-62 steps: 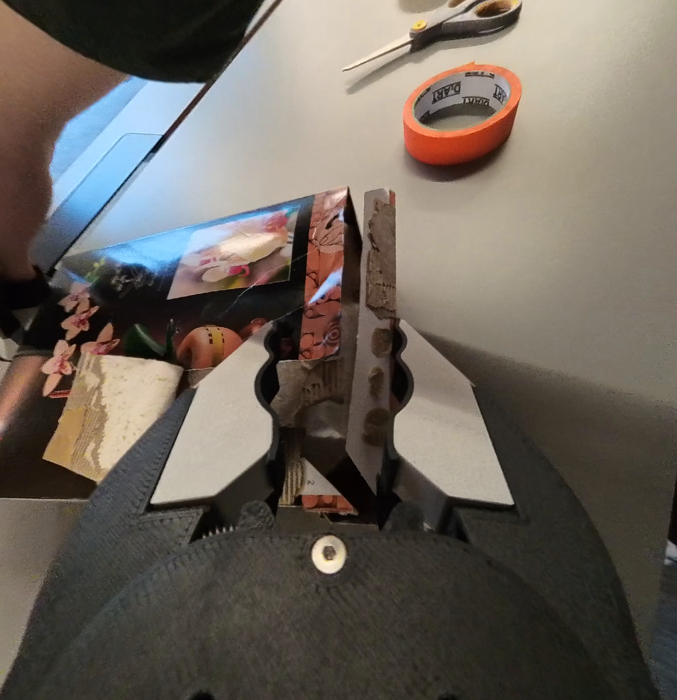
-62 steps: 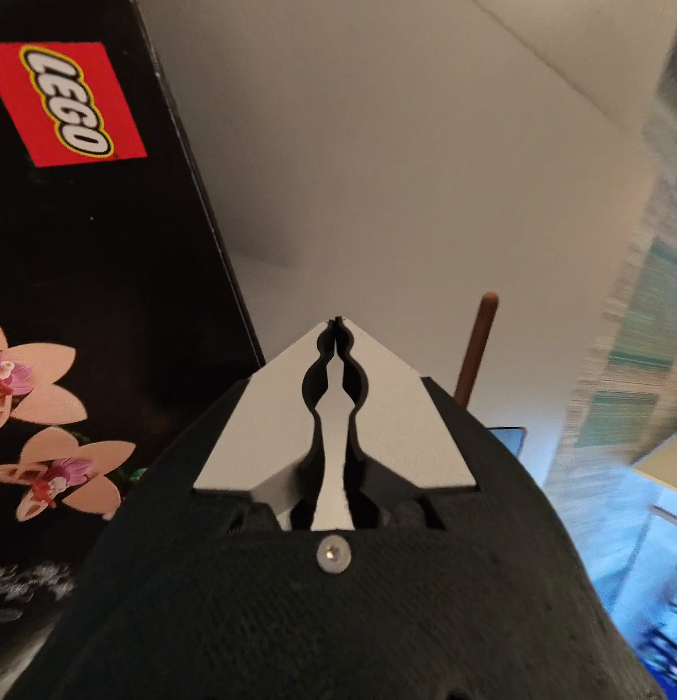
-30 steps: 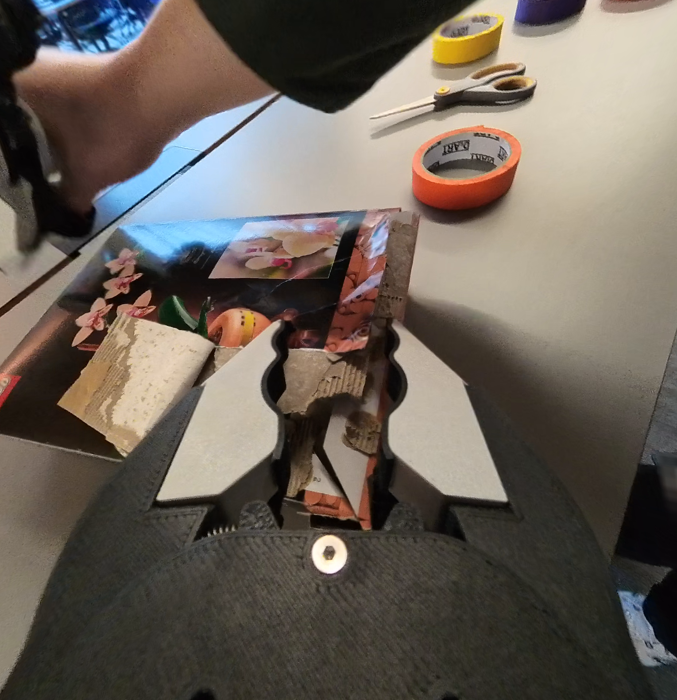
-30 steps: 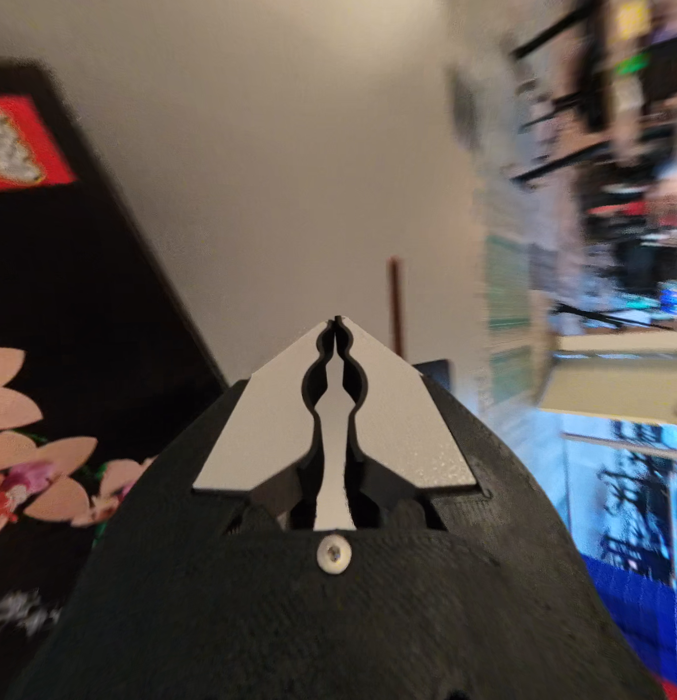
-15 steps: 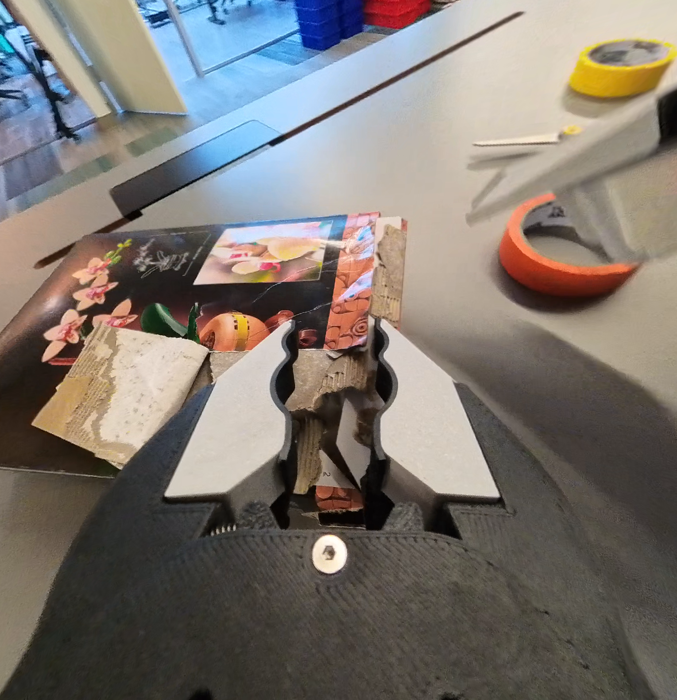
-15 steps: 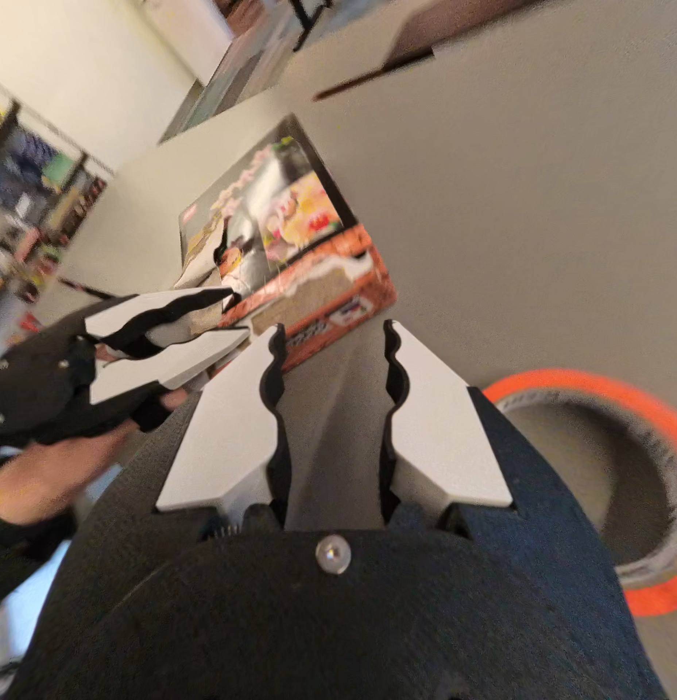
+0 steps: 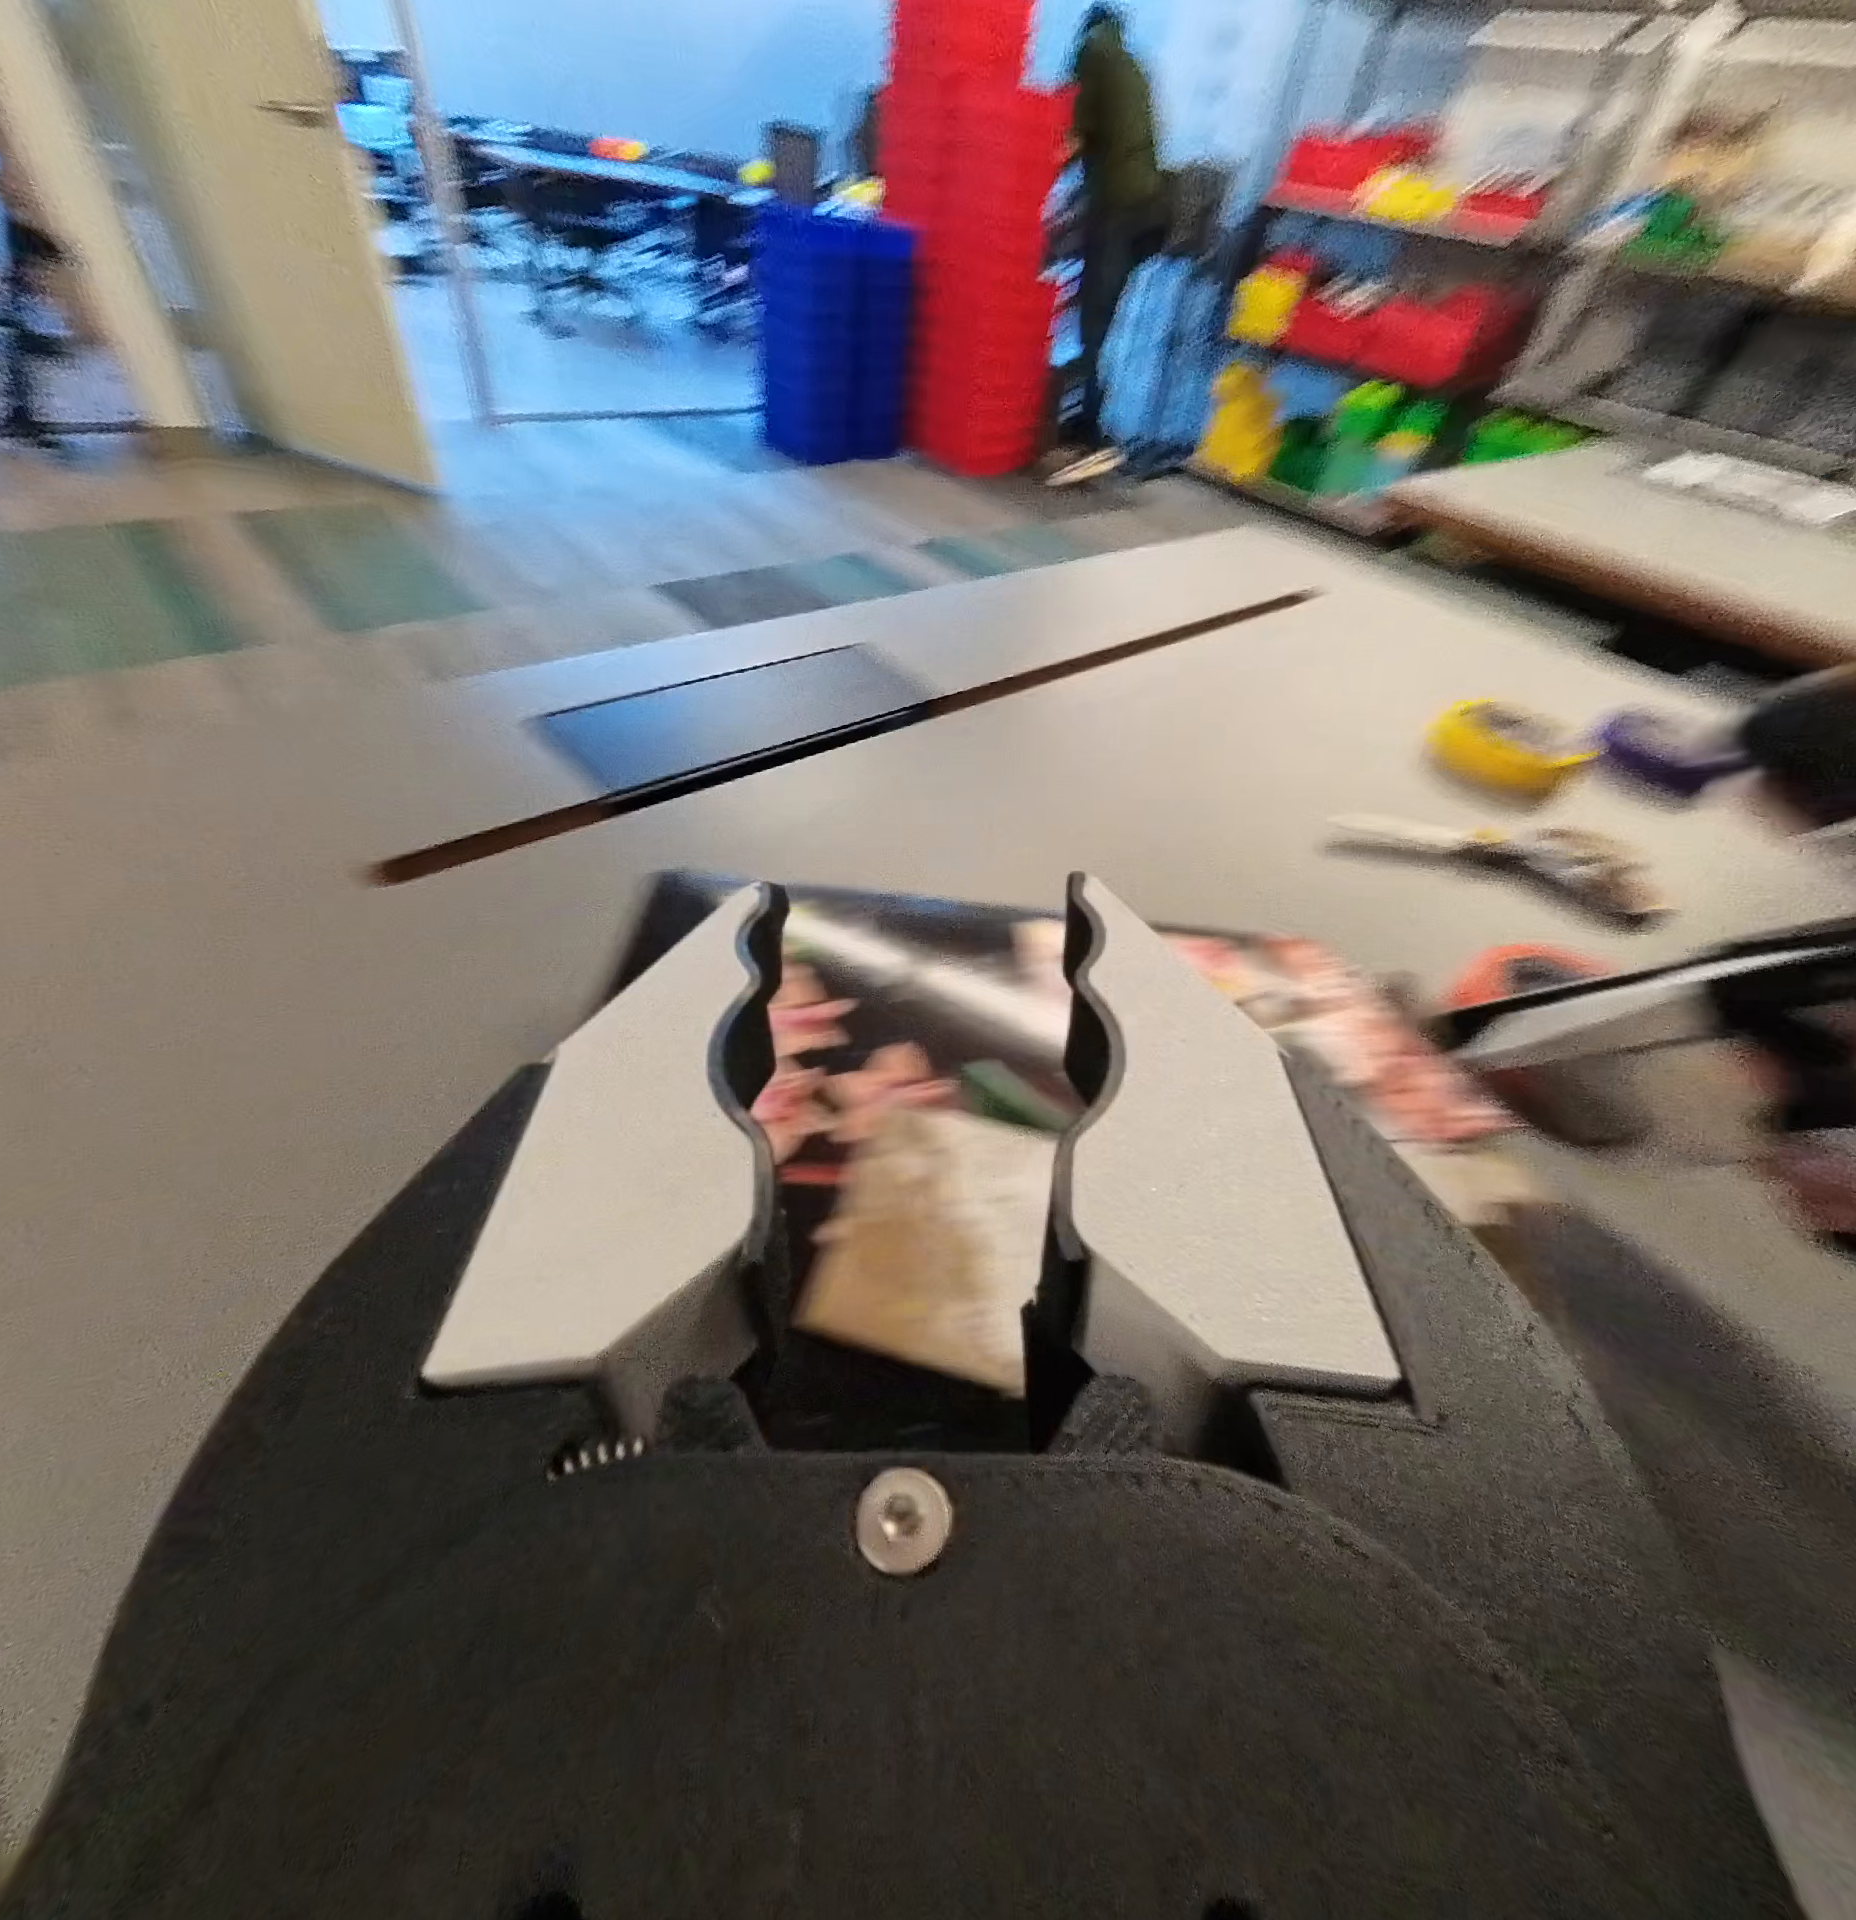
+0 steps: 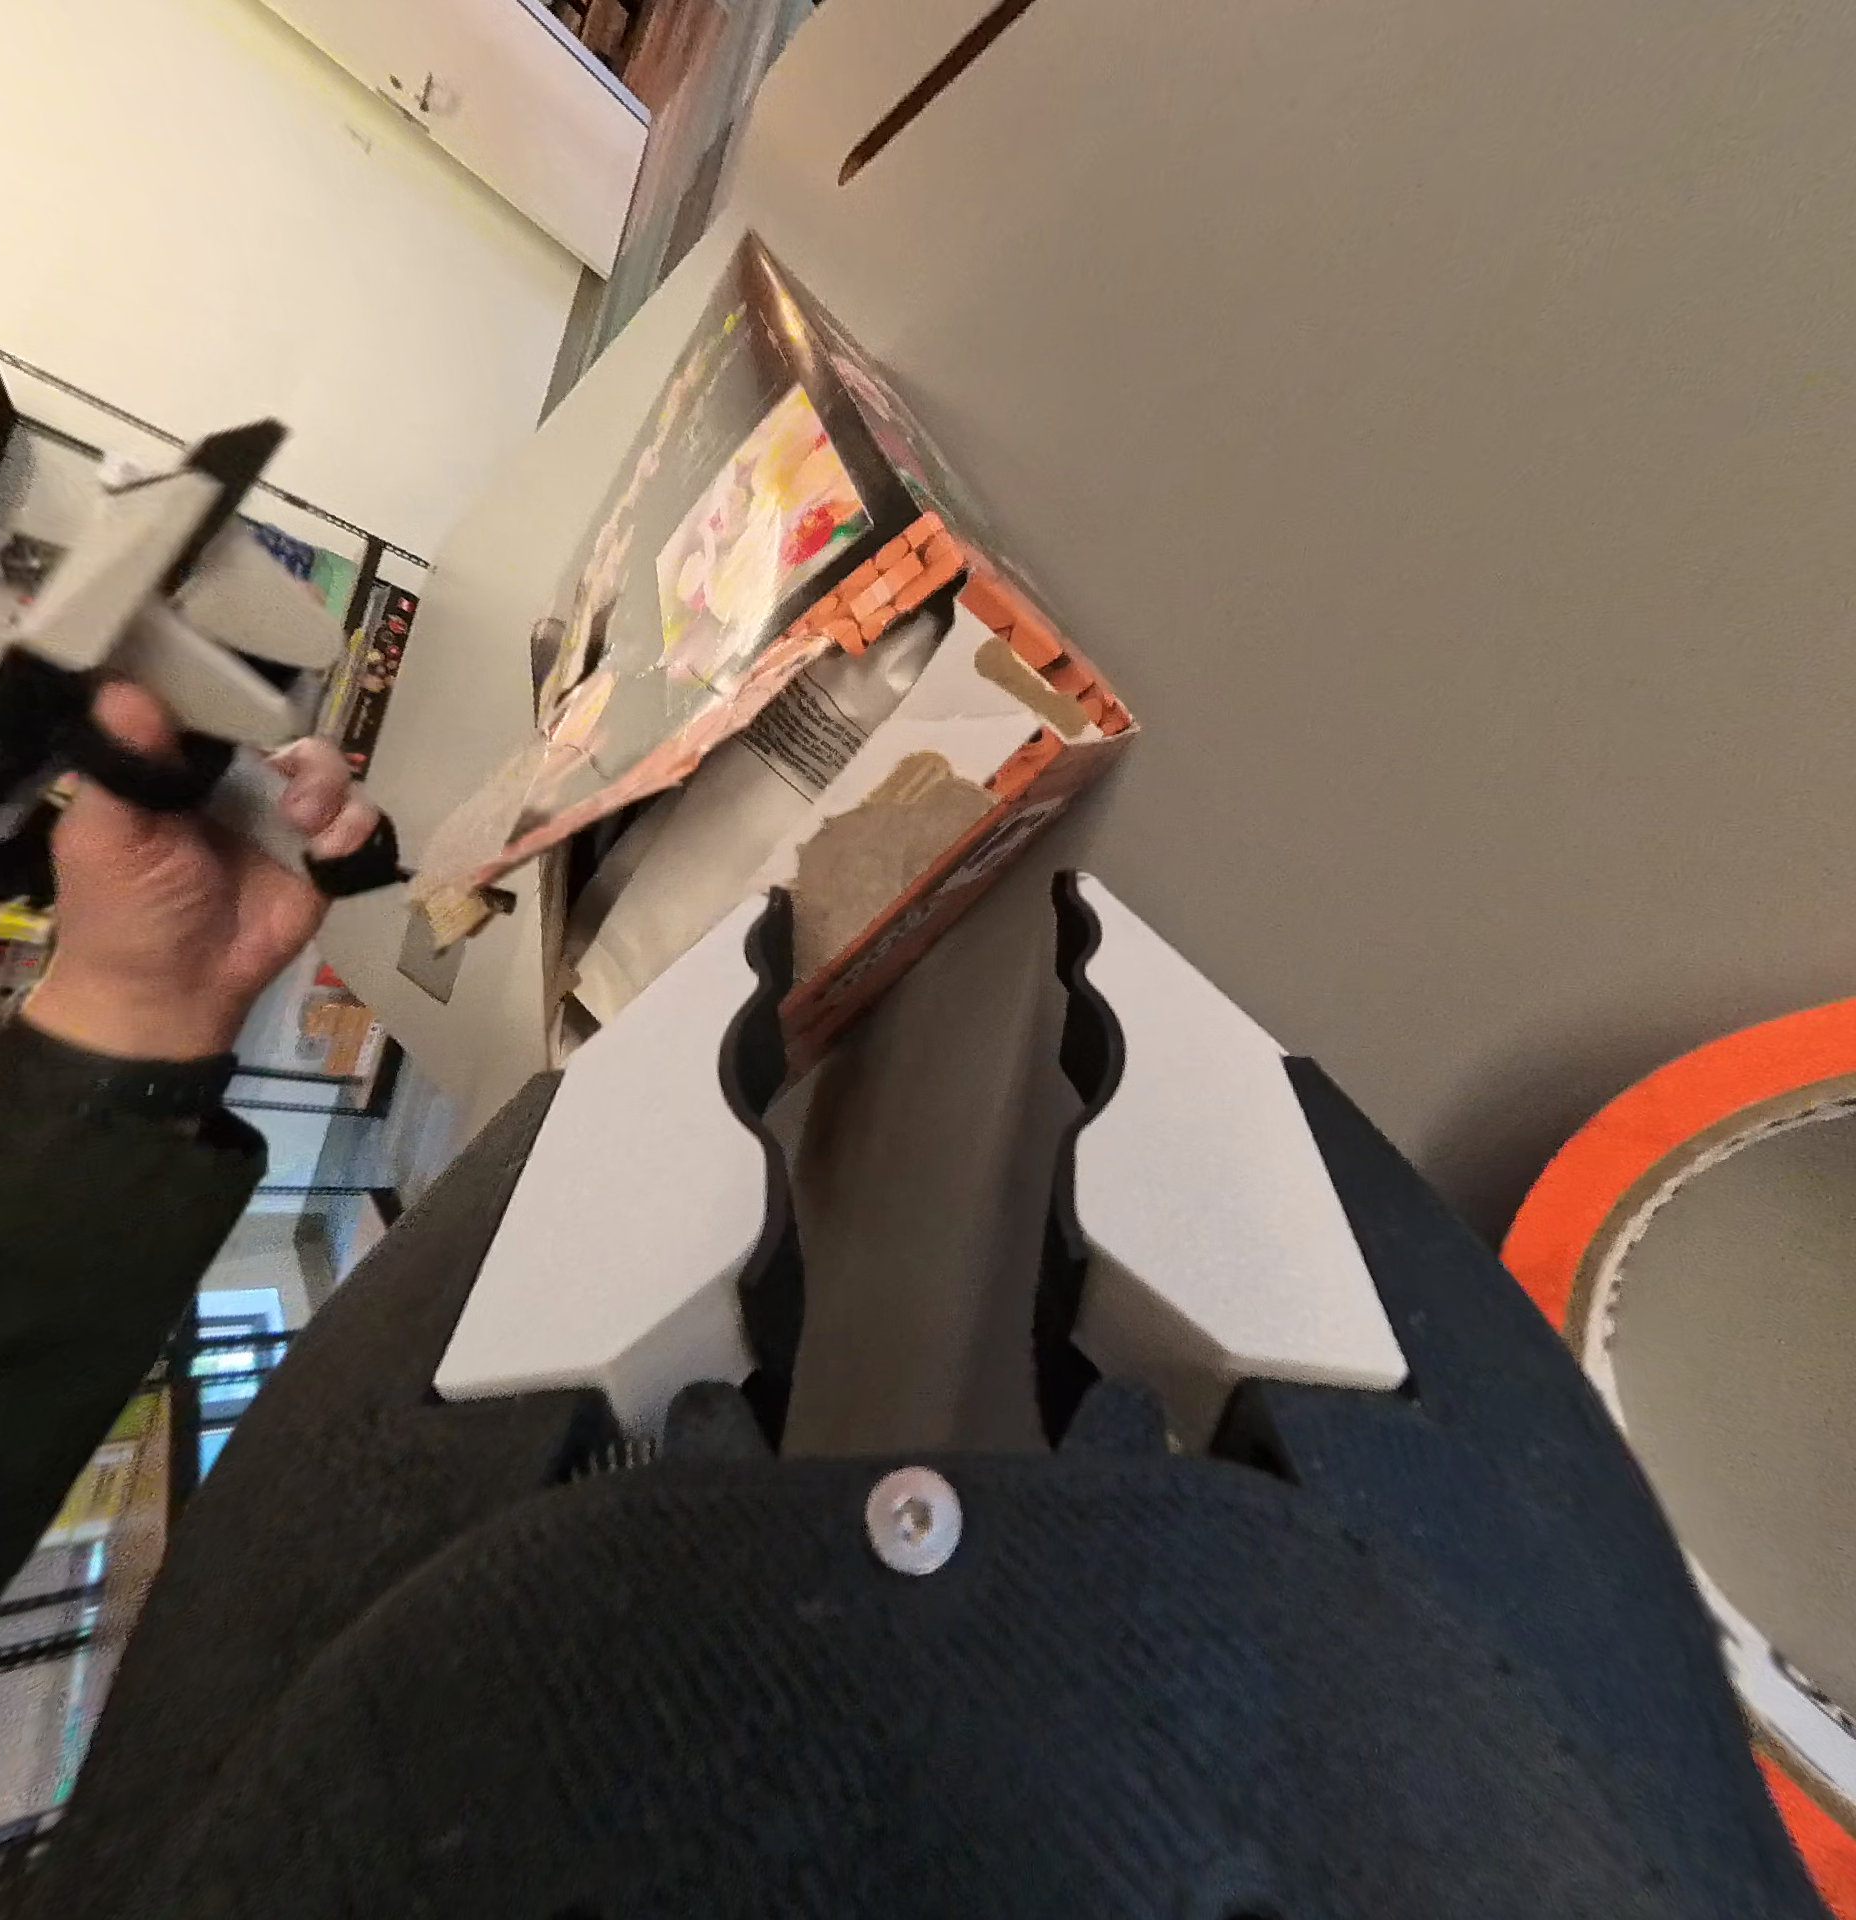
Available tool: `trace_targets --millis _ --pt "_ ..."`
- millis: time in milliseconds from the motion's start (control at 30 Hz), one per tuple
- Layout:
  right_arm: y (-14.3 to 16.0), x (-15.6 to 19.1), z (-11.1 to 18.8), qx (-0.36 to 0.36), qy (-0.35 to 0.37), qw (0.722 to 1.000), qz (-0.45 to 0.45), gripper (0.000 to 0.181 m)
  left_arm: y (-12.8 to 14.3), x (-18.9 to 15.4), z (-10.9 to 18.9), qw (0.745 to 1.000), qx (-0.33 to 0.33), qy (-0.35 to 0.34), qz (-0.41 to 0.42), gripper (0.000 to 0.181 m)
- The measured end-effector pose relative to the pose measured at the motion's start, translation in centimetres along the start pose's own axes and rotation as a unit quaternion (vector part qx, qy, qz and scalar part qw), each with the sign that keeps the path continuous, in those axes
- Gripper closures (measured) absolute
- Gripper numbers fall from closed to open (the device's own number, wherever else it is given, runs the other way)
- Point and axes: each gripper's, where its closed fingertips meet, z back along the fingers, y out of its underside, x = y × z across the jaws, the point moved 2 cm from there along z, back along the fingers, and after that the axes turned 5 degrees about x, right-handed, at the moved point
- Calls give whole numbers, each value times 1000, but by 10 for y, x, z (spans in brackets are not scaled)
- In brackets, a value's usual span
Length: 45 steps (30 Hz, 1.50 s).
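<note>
Printed box [image 8: 799, 582] just beyond parted right gripper [image 8: 919, 904]

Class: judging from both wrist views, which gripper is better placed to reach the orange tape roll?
Likely the right gripper: open, with the orange tape roll just beside it. The left gripper, also open, hovers over the box, farther away.

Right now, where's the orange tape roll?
In the right wrist view the orange tape roll lies flat on the grey table, low right, just right of the open right gripper and apart from the torn flower-print box.
</note>
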Motion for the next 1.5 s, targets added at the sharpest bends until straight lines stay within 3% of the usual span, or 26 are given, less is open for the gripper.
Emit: trace_targets --millis 67,133,200,300,400,500,633,733,800,900,967,1100,1233,1300,1400,1433,1500 --pt "-6 3 2 -8 11 1000 19 129 15 49 -3 998 27 -55 2 125" --pt "-6 4 -5 3 22 999 28 120 42 79 -12 994 86 -44 56 122" --pt "0 2 -16 28 30 999 31 112 62 88 -21 987 125 -13 102 123" --pt "1 1 -21 41 35 998 38 113 88 94 -27 977 178 -25 114 125" --pt "4 -1 -13 56 57 994 76 115 93 94 -23 969 157 -23 188 134" --pt "10 -6 -1 65 71 992 87 123 95 91 -15 973 137 -31 183 140" --pt "18 -10 8 75 96 984 127 133 79 77 5 981 154 -83 86 149" --pt "20 -11 11 68 114 979 155 135 49 12 16 989 127 -69 -24 139" --pt "24 -12 11 67 121 976 169 142 50 -54 11 985 143 -20 -98 130" --pt "30 -12 13 67 123 976 167 149 73 -121 -12 947 204 -21 -248 106" --pt "42 -24 14 97 151 969 172 149 83 -142 -30 909 224 -24 -351 121" --pt "47 -12 14 82 73 991 75 158 79 -134 -57 868 228 -87 -431 156" --pt "43 -11 7 75 16 997 11 154 83 -122 -61 832 250 -113 -483 176" --pt "35 -2 1 51 -50 994 -81 150 76 -119 -61 829 254 -123 -483 179" --pt "26 24 -4 58 -166 965 -195 151 58 -116 -58 842 262 -138 -452 180" --pt "25 31 -5 72 -174 964 -187 145 52 -116 -57 846 265 -143 -439 180" --pt "18 34 -1 73 -120 984 -113 148 43 -115 -54 855 277 -147 -414 180"
